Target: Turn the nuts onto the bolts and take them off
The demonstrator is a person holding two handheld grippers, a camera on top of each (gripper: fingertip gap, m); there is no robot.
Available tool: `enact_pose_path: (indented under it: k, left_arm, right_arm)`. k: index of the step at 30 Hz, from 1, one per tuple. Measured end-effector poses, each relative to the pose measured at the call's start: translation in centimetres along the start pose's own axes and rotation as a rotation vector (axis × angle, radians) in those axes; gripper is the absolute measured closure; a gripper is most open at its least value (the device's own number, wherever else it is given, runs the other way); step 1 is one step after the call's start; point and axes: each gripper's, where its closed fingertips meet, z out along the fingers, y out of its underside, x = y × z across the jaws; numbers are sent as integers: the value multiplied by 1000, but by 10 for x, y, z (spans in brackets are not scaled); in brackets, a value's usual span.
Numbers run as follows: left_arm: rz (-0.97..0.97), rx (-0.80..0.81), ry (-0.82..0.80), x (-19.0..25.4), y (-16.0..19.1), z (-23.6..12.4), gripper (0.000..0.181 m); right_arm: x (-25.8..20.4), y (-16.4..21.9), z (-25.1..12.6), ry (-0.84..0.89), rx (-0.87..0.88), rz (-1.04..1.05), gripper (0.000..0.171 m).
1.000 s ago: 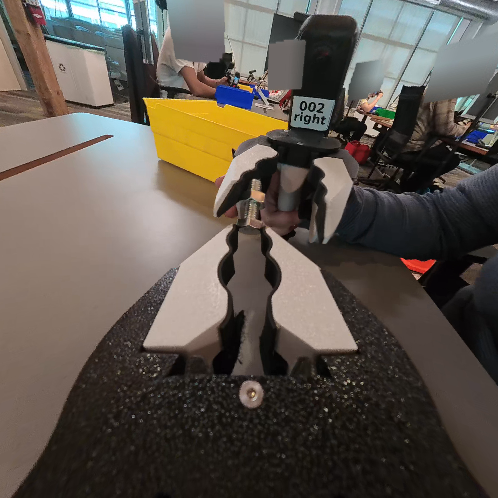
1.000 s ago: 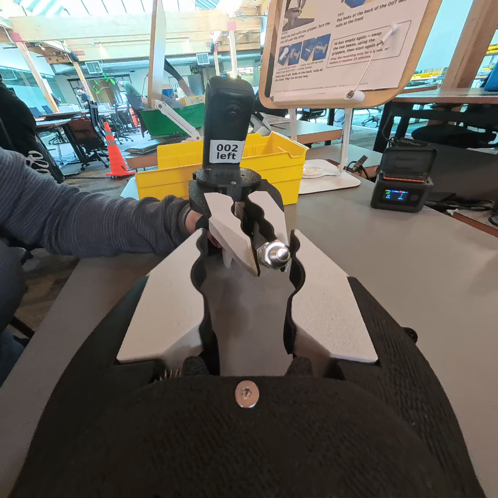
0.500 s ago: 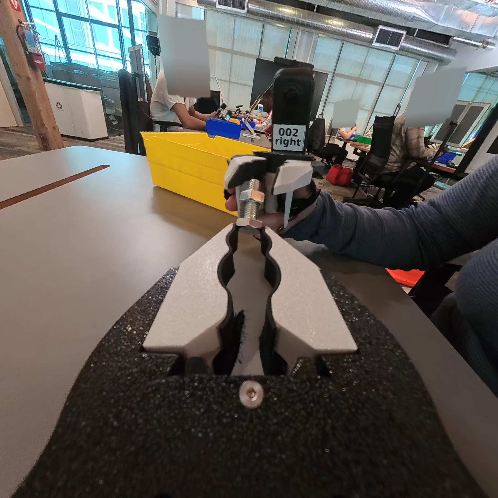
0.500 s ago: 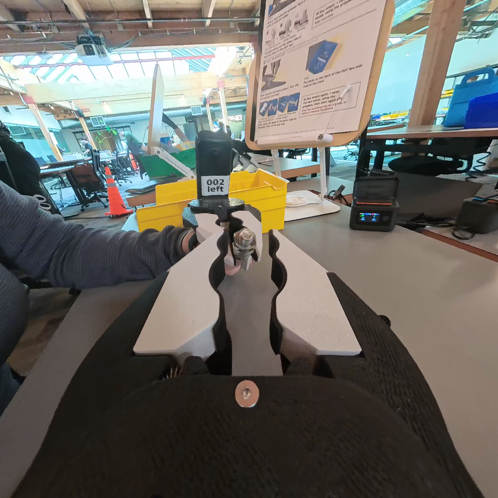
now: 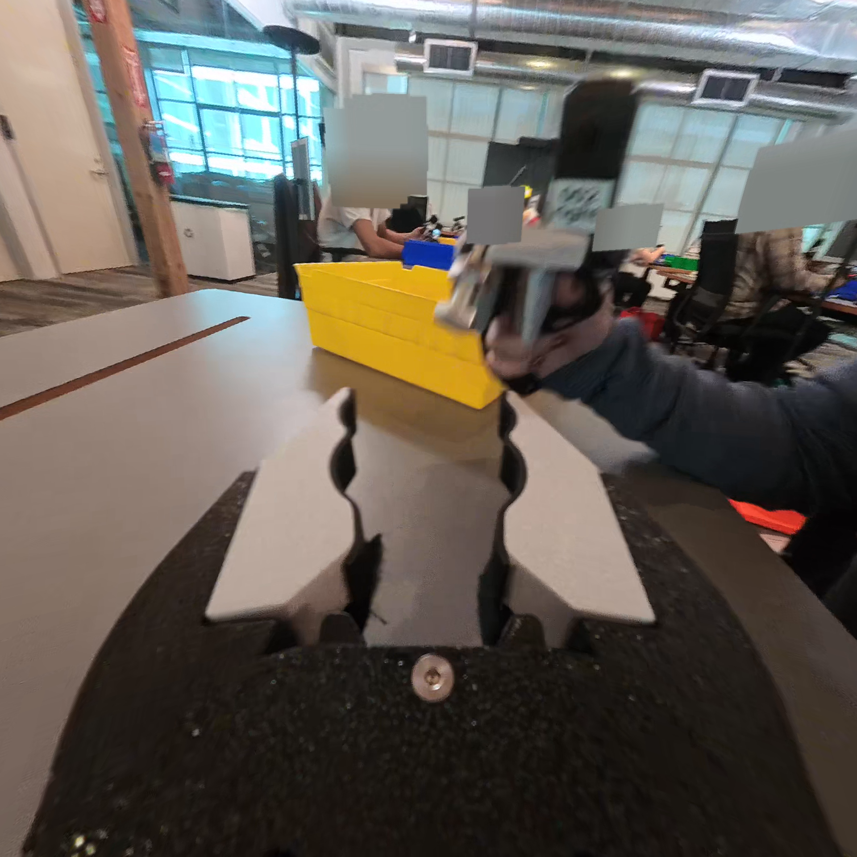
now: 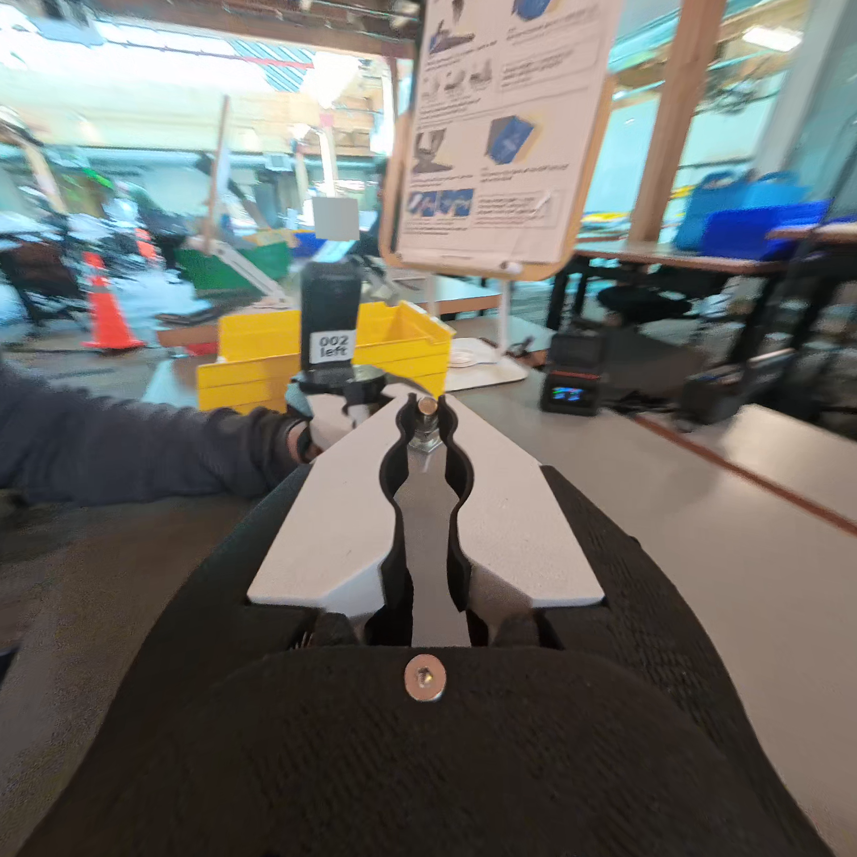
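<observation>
The grey surface (image 5: 139,463) fills the lower part of both views, with a thin brown seam (image 5: 116,366) running across it; on it stands a yellow bin (image 5: 389,334), seen behind the left gripper's fingers in the left wrist view and again as a yellow bin (image 6: 408,343) behind the left gripper in the right wrist view; an instruction board (image 6: 496,134) on a stand rises above the far side of the surface, with a small black device (image 6: 572,371) just beside its base; an orange cone (image 6: 106,310) stands on the floor well beyond.

The left gripper (image 5: 426,408) hangs over the surface with its two pale fingers spread wide apart and nothing between them; the bin shows through the gap.

The right gripper (image 6: 424,412) has its fingers drawn close together, clamped near the tips on a bolt (image 6: 425,424) that stands roughly upright, its round end uppermost; a nut (image 6: 426,440) sits on the bolt lower down, below the grip. In the left wrist view the same right gripper (image 5: 505,297) appears blurred, raised above the near corner of the bin and held by a hand (image 5: 524,352) in a dark sleeve; the bolt (image 5: 463,297) shows there as a tilted metal smear at its fingers.
</observation>
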Motion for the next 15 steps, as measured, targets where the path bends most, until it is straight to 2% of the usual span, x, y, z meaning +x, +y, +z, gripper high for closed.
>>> enact_pose_path:
  k: [2, 6, 8, 10, 13, 15]
  left_arm:
    - [18, 1, -65, -9, 3, 0, 105]
    - [86, 7, -157, -19, 3, -2, 106]
    - [105, 20, -173, -21, 1, -3, 112]
    - [88, 25, -176, -23, 0, -4, 112]
    - [78, 33, -181, -24, -1, -5, 114]
    - [78, 29, -180, -24, 0, -4, 115]
  right_arm:
    - [8, -25, -28, 108, -18, -74, 163]
    - [56, -31, -110, 423, -290, -152, 163]
    - [83, -11, -156, 561, -491, -92, 163]
    - [97, 20, -190, 603, -673, 26, 163]
    - [98, 72, -226, 585, -925, 213, 163]
    - [93, 94, -235, 540, -1020, 305, 163]
